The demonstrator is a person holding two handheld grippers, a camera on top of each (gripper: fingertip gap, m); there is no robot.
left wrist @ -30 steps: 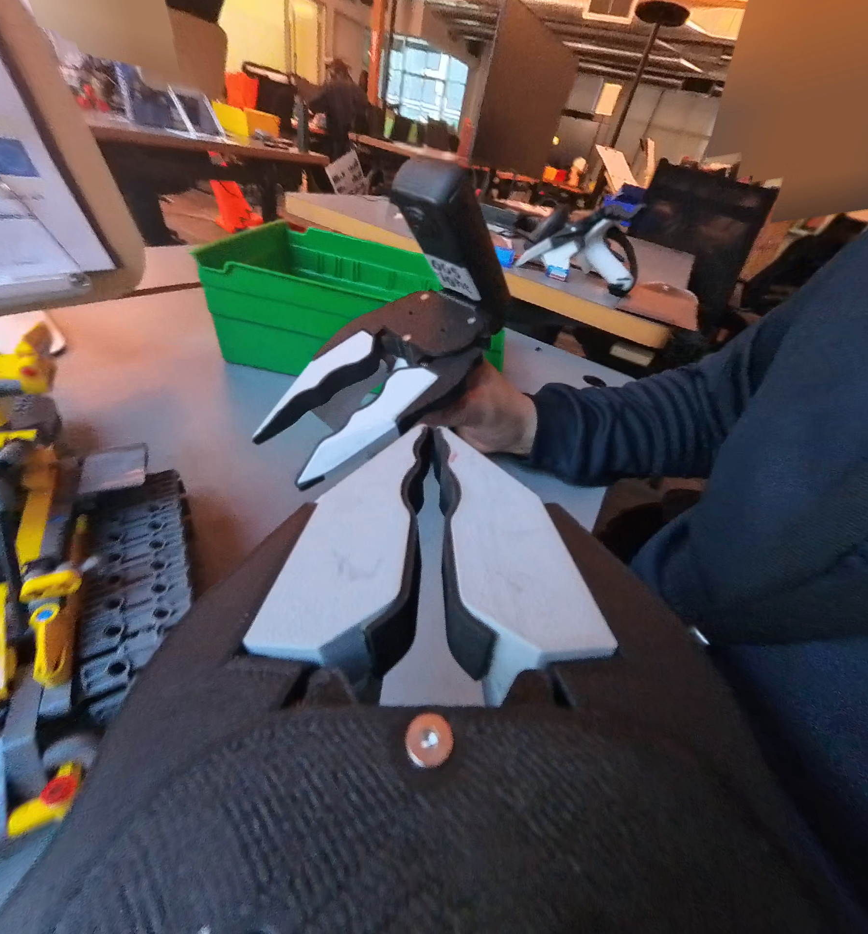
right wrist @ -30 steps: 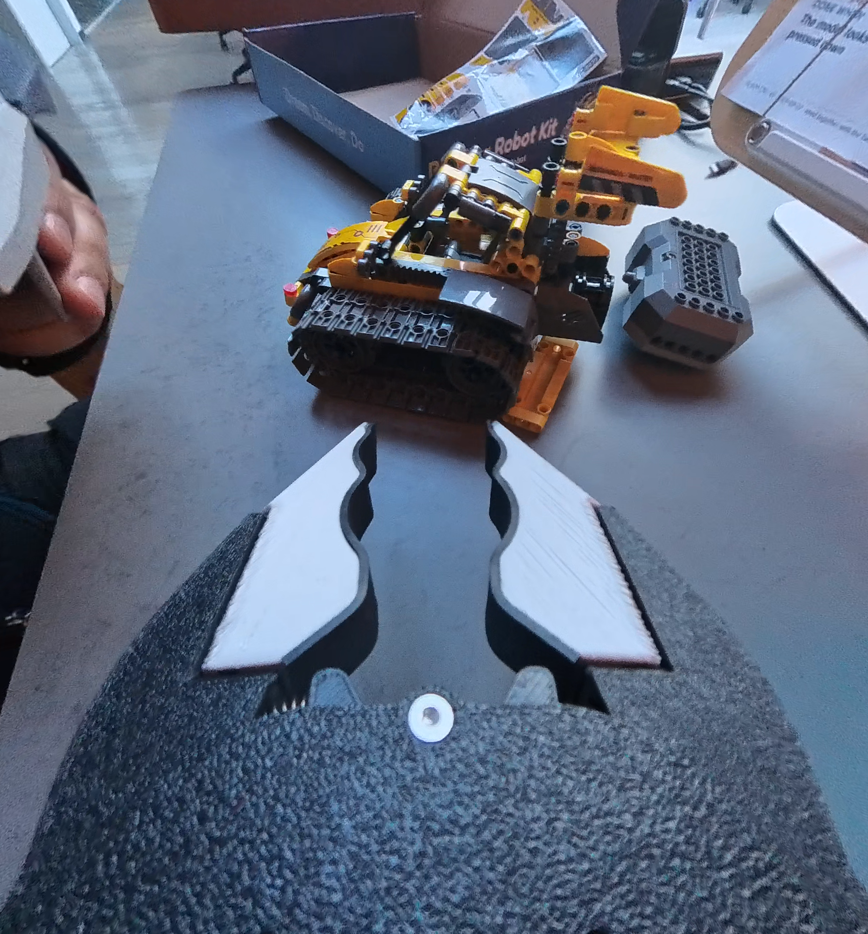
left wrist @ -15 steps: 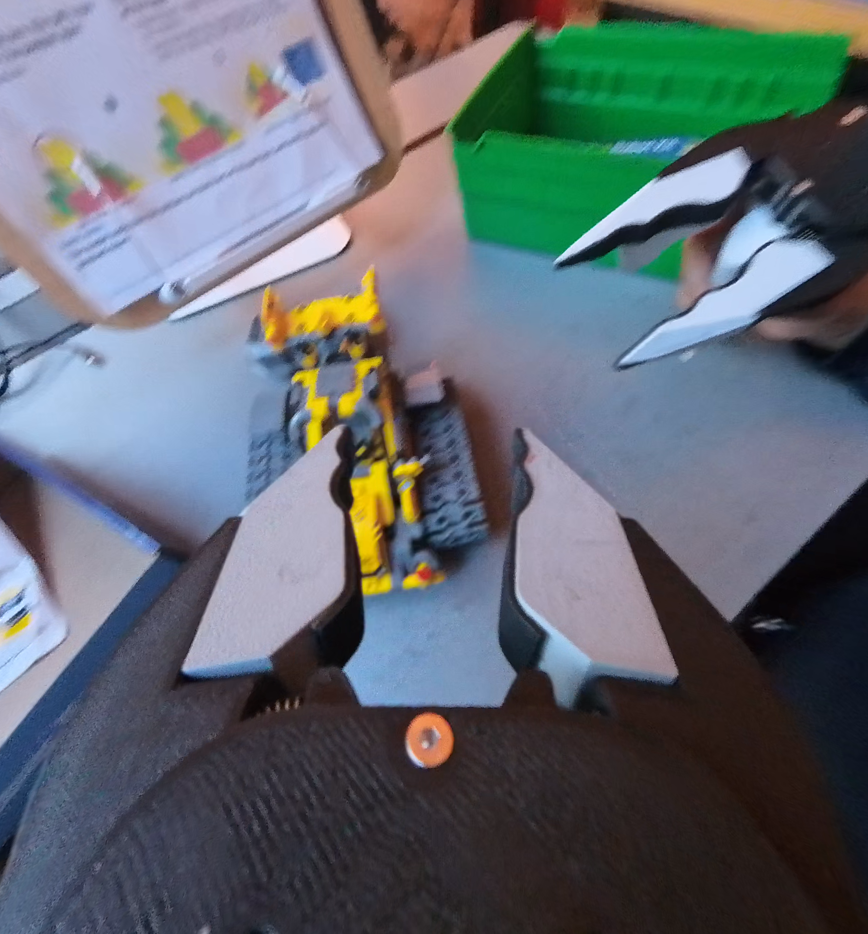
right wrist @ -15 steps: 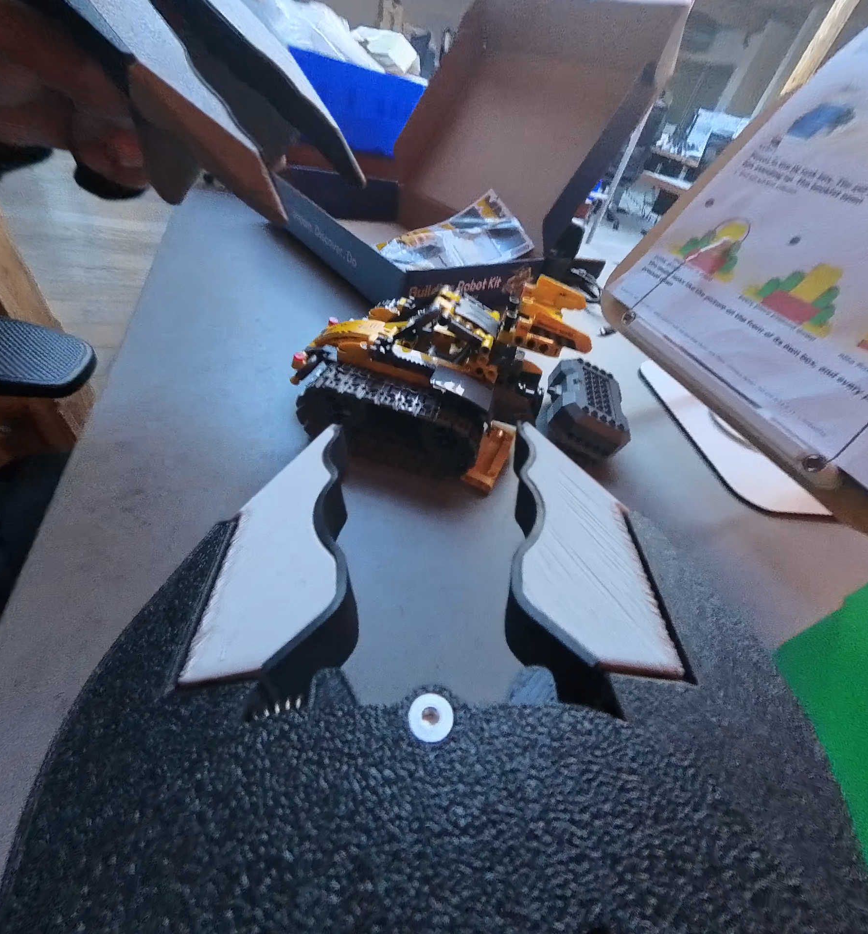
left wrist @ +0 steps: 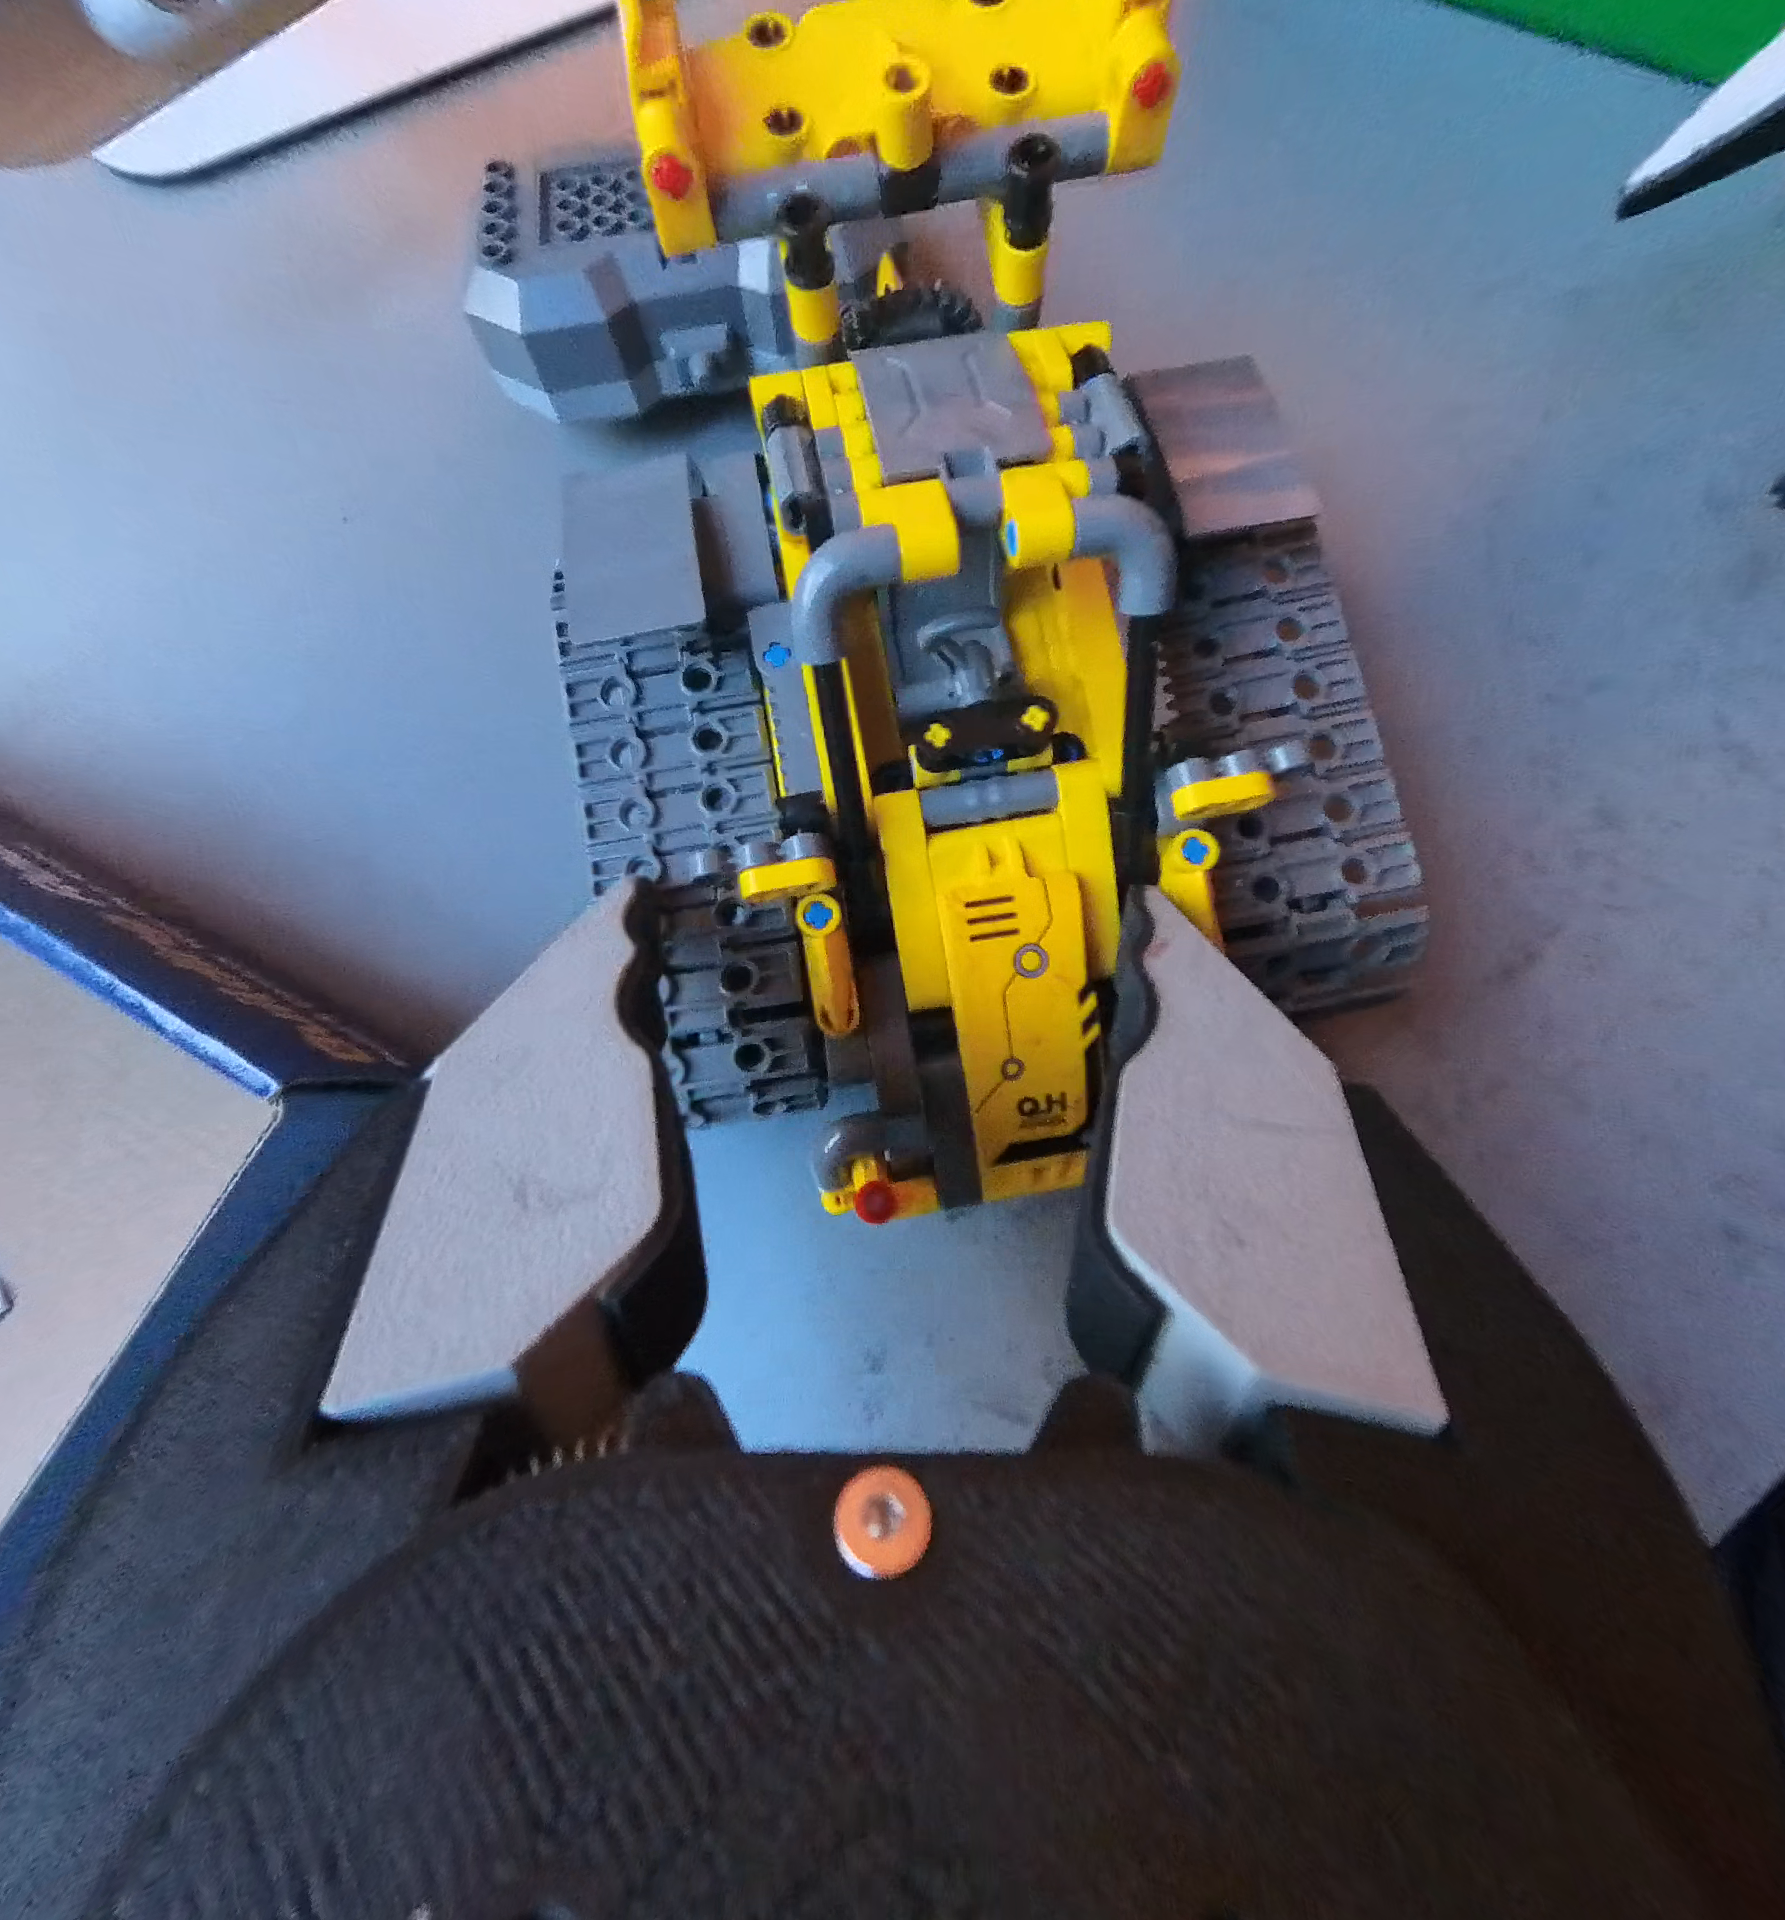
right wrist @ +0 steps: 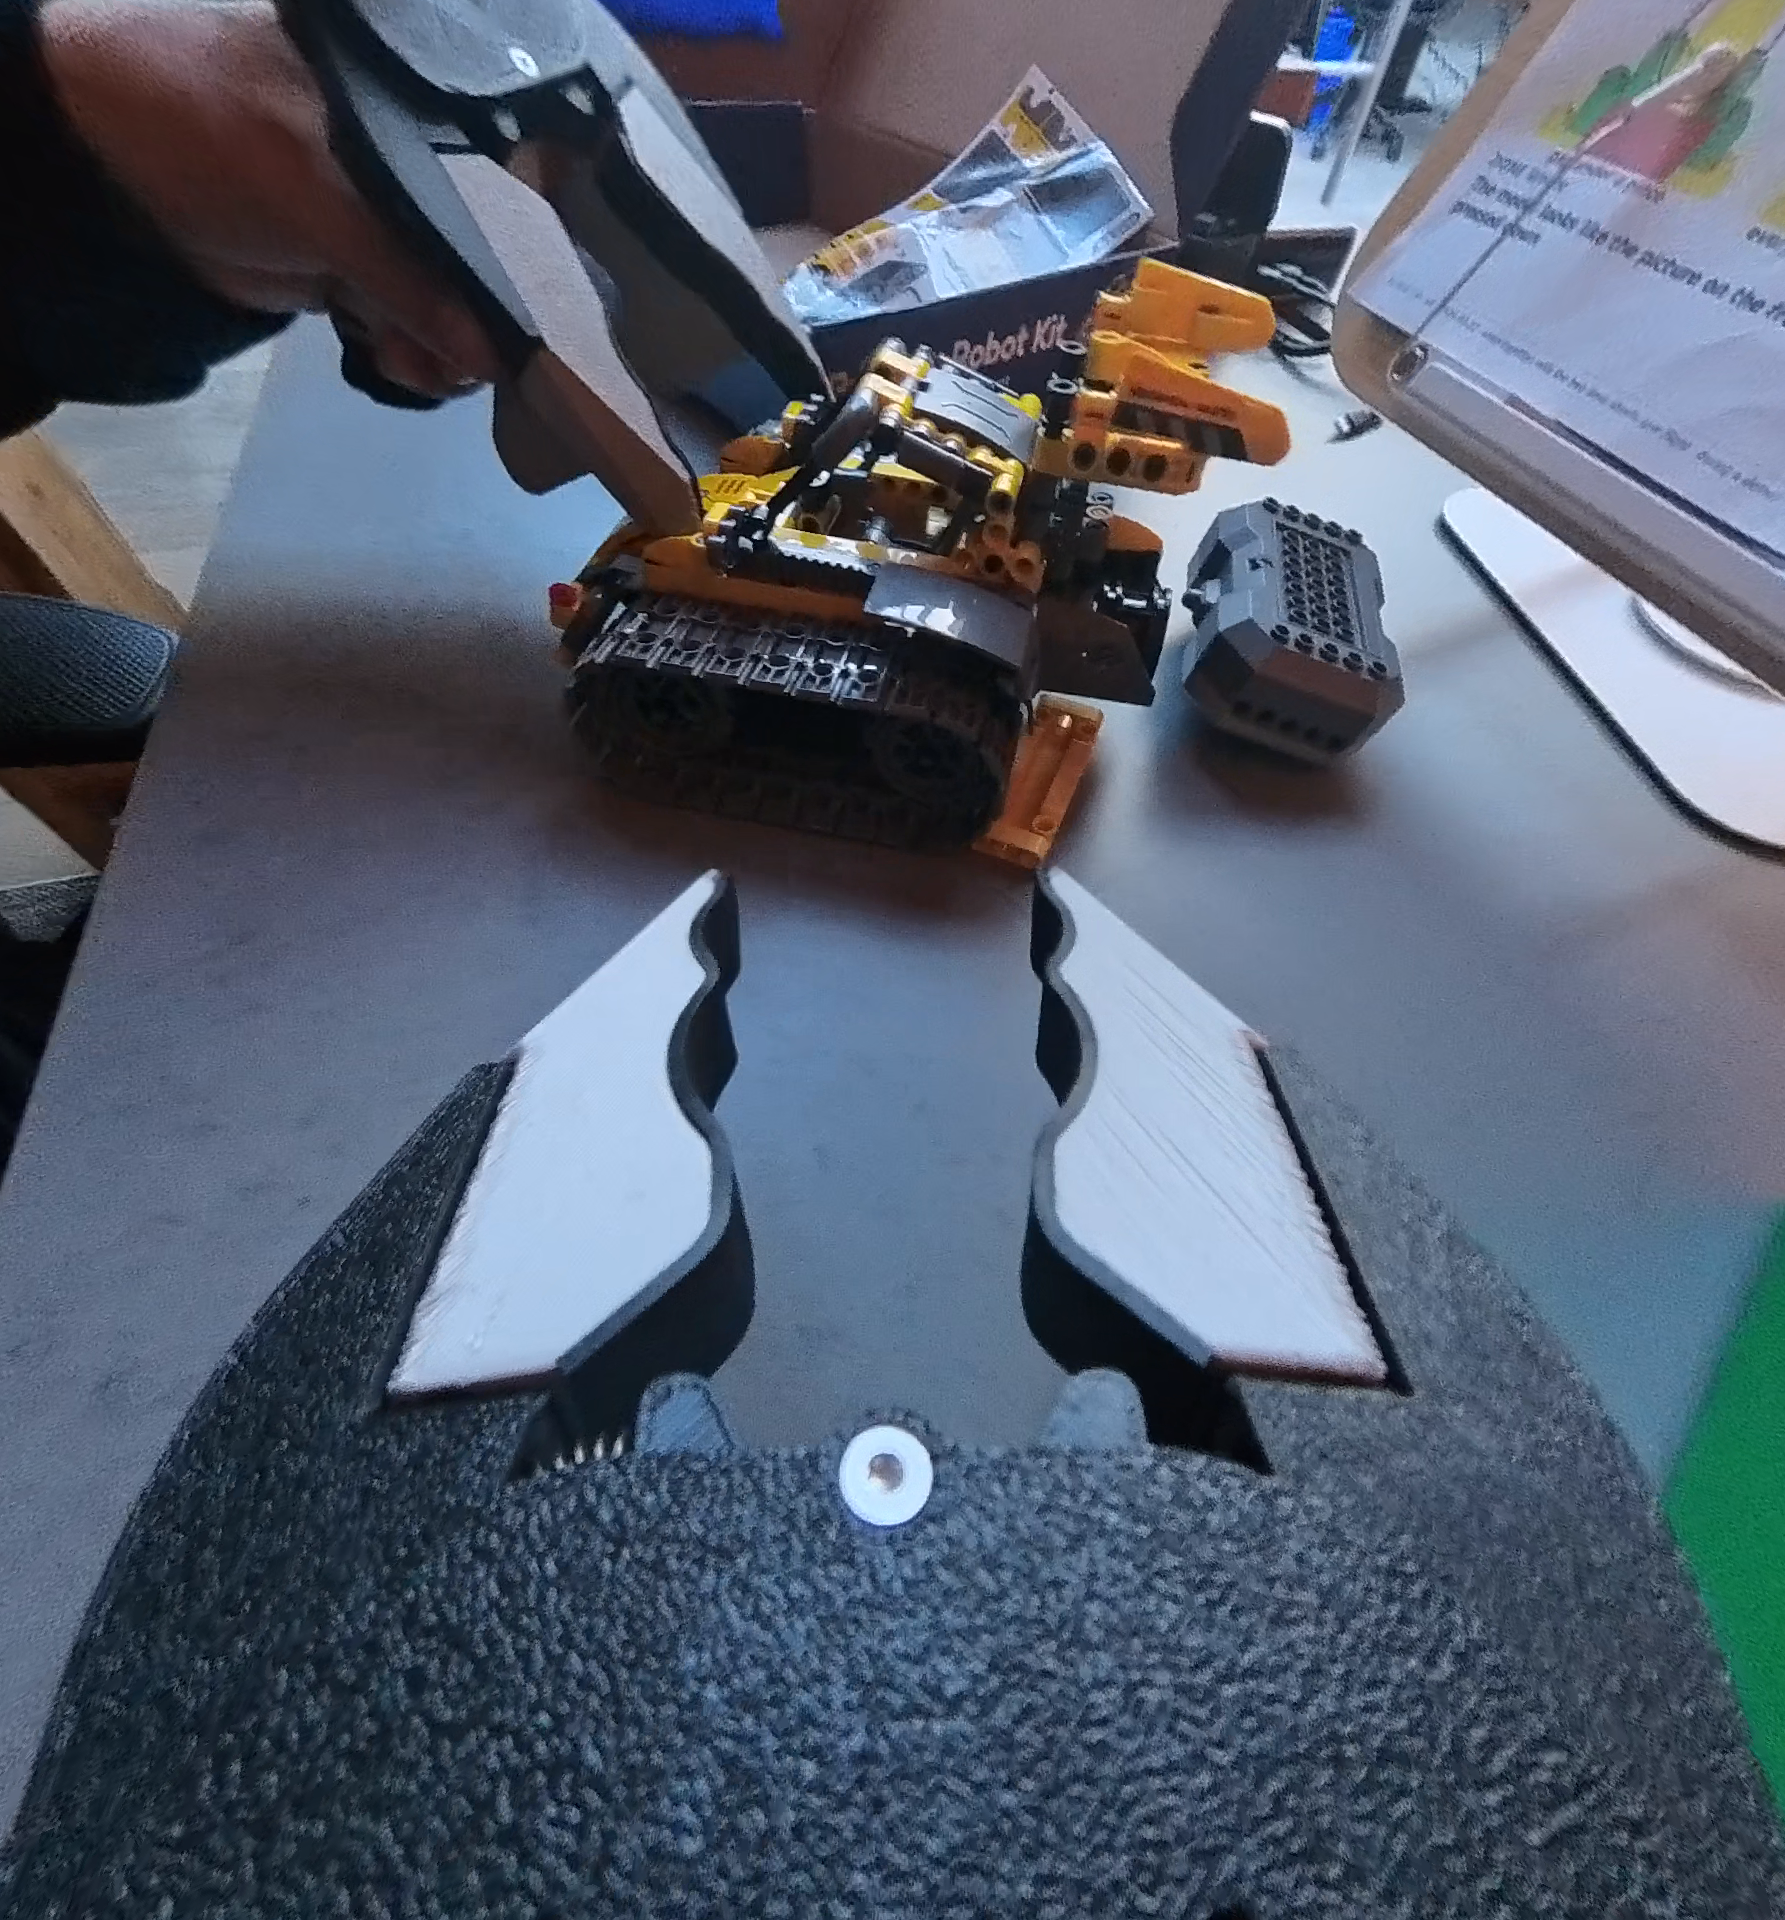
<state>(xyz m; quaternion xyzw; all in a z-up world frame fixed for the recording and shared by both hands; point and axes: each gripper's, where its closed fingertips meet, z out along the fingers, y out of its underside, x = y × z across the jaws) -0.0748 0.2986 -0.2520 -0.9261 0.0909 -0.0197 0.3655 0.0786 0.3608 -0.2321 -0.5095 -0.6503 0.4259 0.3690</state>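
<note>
Bulldozer model (left wrist: 961,790), yellow on grey tracks, sits on the table (left wrist: 244,520), now filling the left wrist view; the left gripper (left wrist: 883,935) has swung down, jaws apart astride its rear. From the right wrist view, the right gripper (right wrist: 883,914) hangs spread, empty, short of its track; grey block (right wrist: 1293,644) just beside it.

— Left gripper (left wrist: 883,920)? Fingers spread wide, angled steeply down, a hand (right wrist: 244,208) gripping it

— Right gripper (right wrist: 883,899): jaws parted too, held low and nearly level
</note>
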